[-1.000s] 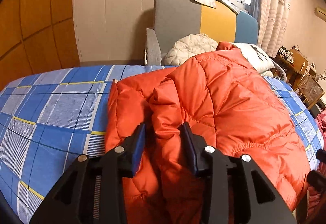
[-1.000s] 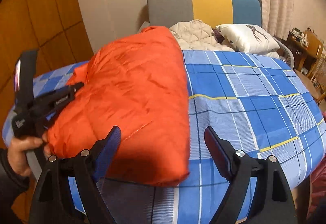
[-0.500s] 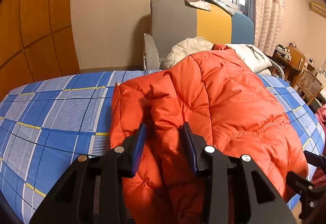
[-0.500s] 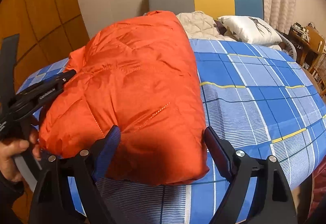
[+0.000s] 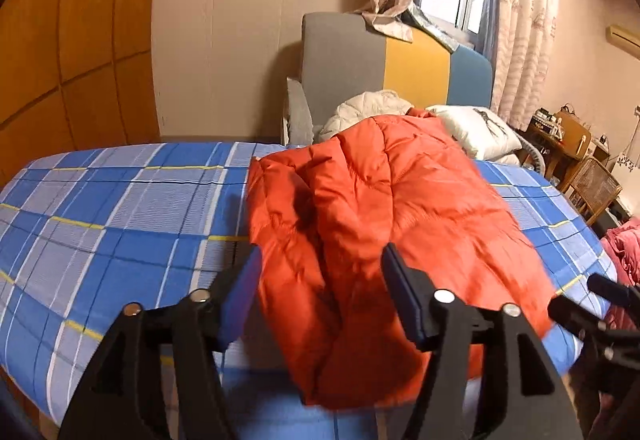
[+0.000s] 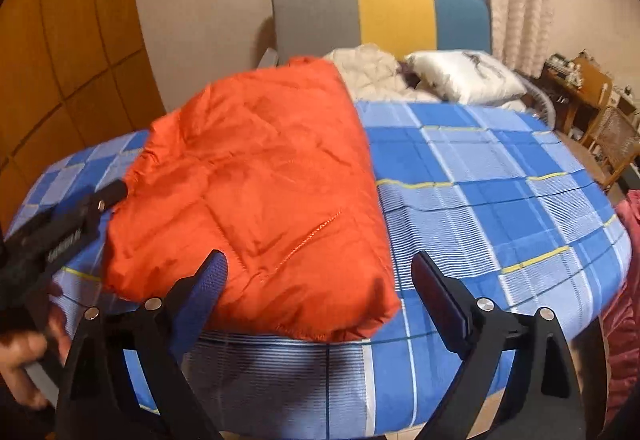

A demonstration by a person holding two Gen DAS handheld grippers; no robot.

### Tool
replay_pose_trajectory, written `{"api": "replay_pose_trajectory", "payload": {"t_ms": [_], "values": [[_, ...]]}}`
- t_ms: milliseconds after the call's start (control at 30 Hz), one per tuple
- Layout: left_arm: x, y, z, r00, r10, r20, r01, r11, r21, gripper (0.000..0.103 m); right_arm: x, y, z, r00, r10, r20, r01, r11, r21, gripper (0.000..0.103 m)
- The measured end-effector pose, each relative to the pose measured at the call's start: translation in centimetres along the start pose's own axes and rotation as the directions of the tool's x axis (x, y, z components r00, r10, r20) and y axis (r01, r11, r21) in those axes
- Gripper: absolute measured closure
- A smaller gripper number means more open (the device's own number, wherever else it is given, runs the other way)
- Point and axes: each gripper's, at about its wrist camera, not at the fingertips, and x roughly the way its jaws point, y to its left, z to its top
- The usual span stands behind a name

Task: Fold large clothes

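A: Orange puffer jacket (image 5: 384, 224) lying folded into a compact bundle on the bed (image 5: 112, 224), near its front edge. Sleeves apparently tucked in; one fold line running down the near left side. Looks close to finished.

B: Agreed, probably. Left to do, at a guess: flatten the puffed top, square up the near corner that hangs slightly over the mattress edge. Any second garment? Cream quilted jacket (image 6: 372, 75) heaped by the pillow (image 6: 460, 79) at the headboard, unfolded, possibly next.

A: State of the left gripper (image 5: 320, 280)?

B: Jaws apart, just been opening, jacket edge lying between them but not pressed by either pad. Released, by the look of it.

A: And the right gripper (image 6: 320, 280)?

B: Spread wide, also just been opening further. Near right corner of the jacket lying between the jaws, no contact visible. Nothing clamped on either side.

A: Any writing worth noting?

B: White lettering on the side of the left gripper's body, seen from the right wrist view at the left edge, too blurred to read. No label or brand visible on the jacket. Dark printed figure on the pillow, not text.
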Motion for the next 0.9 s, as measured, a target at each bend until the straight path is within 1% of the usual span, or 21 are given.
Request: {"api": "replay_pose_trajectory", "payload": {"t_ms": [33,100,200,300,367,400,500,633,767,900], "values": [[-1.0,0.1,-0.5,1.0,0.0,0.004,0.0,1.0,-0.004,0.035,-0.8,0.1,-0.2,1.0,-0.008,0.015,0.008,1.0,0.002,0.003],[-2.9,0.2,-1.5,1.0,-0.009,0.012,0.01,1.0,-0.016,0.025,-2.2,0.4,-0.7,0.999,-0.021,0.04,0.021,1.0,0.01,0.003],[-5.4,0.2,-2.9,1.0,0.001,0.025,-0.001,1.0,-0.014,0.017,-4.0,0.8,-1.6,0.997,-0.046,0.06,0.045,0.999,0.014,0.003],[-7.4,0.1,-4.0,0.999,0.018,0.041,-0.017,1.0,-0.015,0.007,-5.4,0.8,-2.7,0.997,-0.038,0.063,0.035,0.999,0.039,0.003],[-9.0,0.0,-4.8,0.999,0.022,0.048,-0.021,1.0,-0.017,0.006,-6.2,0.9,-3.4,0.996,-0.049,0.071,0.046,0.998,0.044,0.003],[-9.8,-0.1,-5.2,0.998,0.027,0.054,-0.027,1.0,-0.015,0.003,-6.8,0.9,-3.9,0.995,-0.055,0.079,0.052,0.998,0.045,0.003],[-11.2,-0.8,-5.8,0.997,0.049,0.067,-0.05,0.999,0.01,0.002,-8.1,0.9,-5.1,0.992,-0.087,0.087,0.084,0.996,0.041,0.003],[-13.0,-1.3,-6.8,0.996,0.05,0.073,-0.053,0.998,0.042,0.002,-9.4,0.9,-6.9,0.991,-0.1,0.088,0.097,0.994,0.042,0.003],[-14.4,-0.9,-7.3,0.995,0.054,0.078,-0.057,0.998,0.036,0.002,-9.8,0.9,-8.1,0.992,-0.101,0.077,0.098,0.994,0.043,0.003],[-15.5,-0.5,-7.8,0.995,0.063,0.081,-0.066,0.997,0.034,0.002,-10.2,1.0,-8.7,0.991,-0.107,0.081,0.104,0.994,0.046,0.003]]}}
